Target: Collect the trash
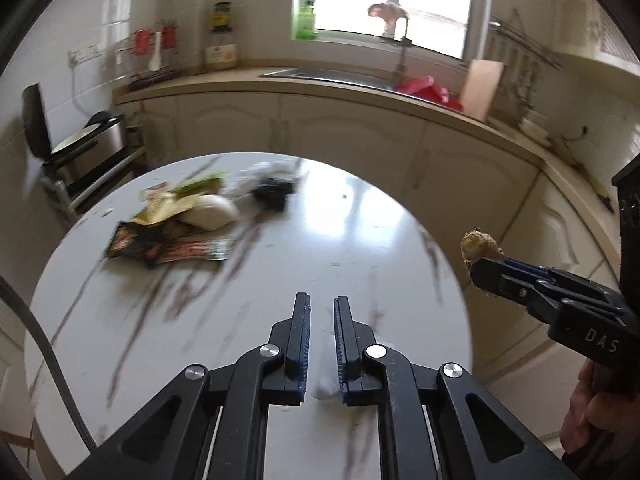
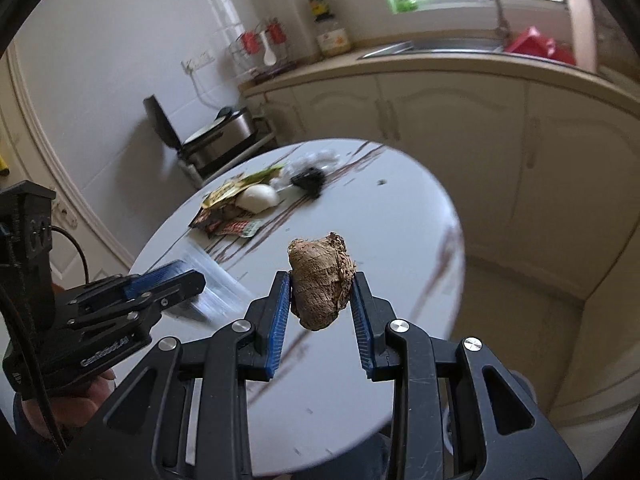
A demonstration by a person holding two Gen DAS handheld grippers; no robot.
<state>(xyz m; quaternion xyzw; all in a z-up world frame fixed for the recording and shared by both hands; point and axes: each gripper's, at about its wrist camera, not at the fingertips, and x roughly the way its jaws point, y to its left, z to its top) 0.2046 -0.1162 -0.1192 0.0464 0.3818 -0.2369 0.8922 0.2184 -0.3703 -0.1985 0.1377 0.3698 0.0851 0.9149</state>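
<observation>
My right gripper is shut on a brown lumpy piece of ginger-like scrap and holds it in the air above the round white marble table. It also shows in the left wrist view, right of the table. My left gripper hovers low over the table's near side; its fingers stand a narrow gap apart with a clear plastic bag between them. A pile of trash lies at the table's far left: dark and yellow snack wrappers, a white rounded object and a black crumpled item.
Cream kitchen cabinets with a sink and red items run behind the table under a window. A metal appliance on a rack stands at the left wall.
</observation>
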